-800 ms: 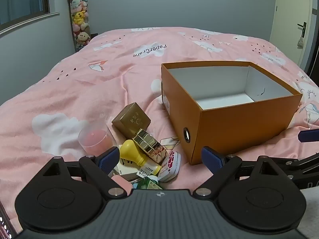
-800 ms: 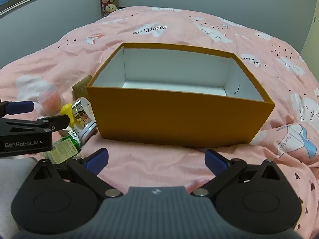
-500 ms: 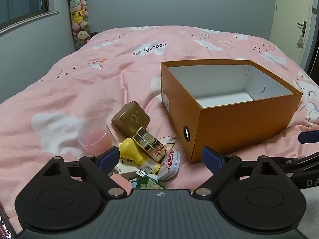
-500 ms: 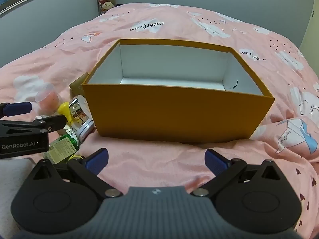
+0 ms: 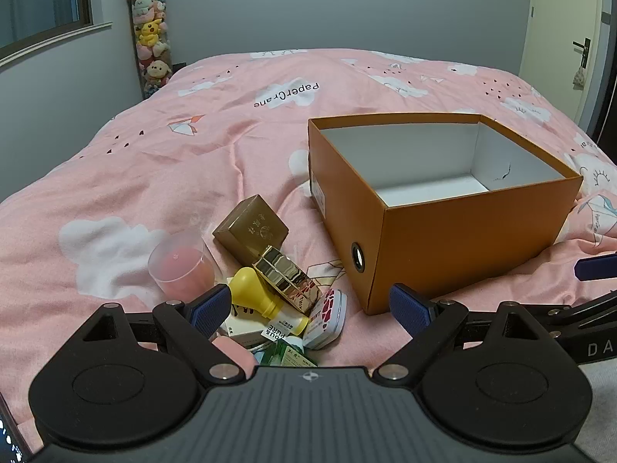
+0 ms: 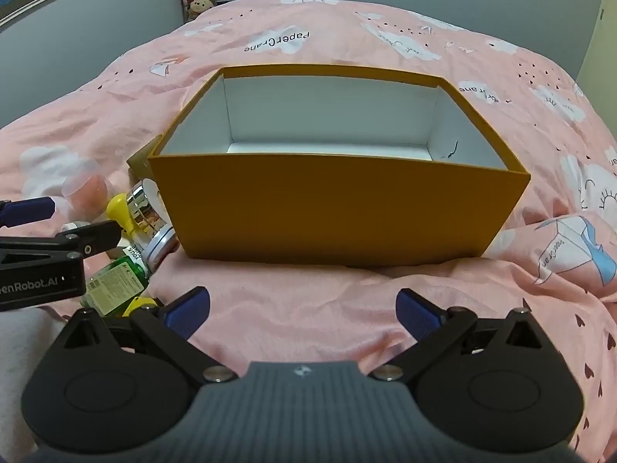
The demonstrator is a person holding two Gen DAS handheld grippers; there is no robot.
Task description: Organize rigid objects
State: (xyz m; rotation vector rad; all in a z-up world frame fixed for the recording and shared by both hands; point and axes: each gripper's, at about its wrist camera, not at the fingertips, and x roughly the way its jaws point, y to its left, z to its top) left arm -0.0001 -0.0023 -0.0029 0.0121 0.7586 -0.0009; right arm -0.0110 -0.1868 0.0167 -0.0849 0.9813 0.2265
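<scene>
Lower centre of left wrist view: left tongs (image 5: 308, 306) spread wide, holding nothing, above clutter pile by orange box (image 5: 462, 247). Right tongs (image 6: 302, 308) likewise wide, nothing held, facing box. Best start with topmost item, mirrored gold case (image 5: 287, 272); grip across narrow sides. Legible: "PaperCrane" on bedspread (image 5: 287, 94); "POUR PURE" on yellow-capped bottle (image 5: 266, 305).

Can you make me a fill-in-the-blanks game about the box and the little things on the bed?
1. The inside of the orange box holds ____ so far.
2. The bulb-shaped bottle top in the pile is colored ____.
3. Both the left gripper and the right gripper are ____, holding nothing.
4. The pile of small things lies on the ____ side of the box in the right wrist view.

Missing words: nothing; yellow; open; left
</scene>
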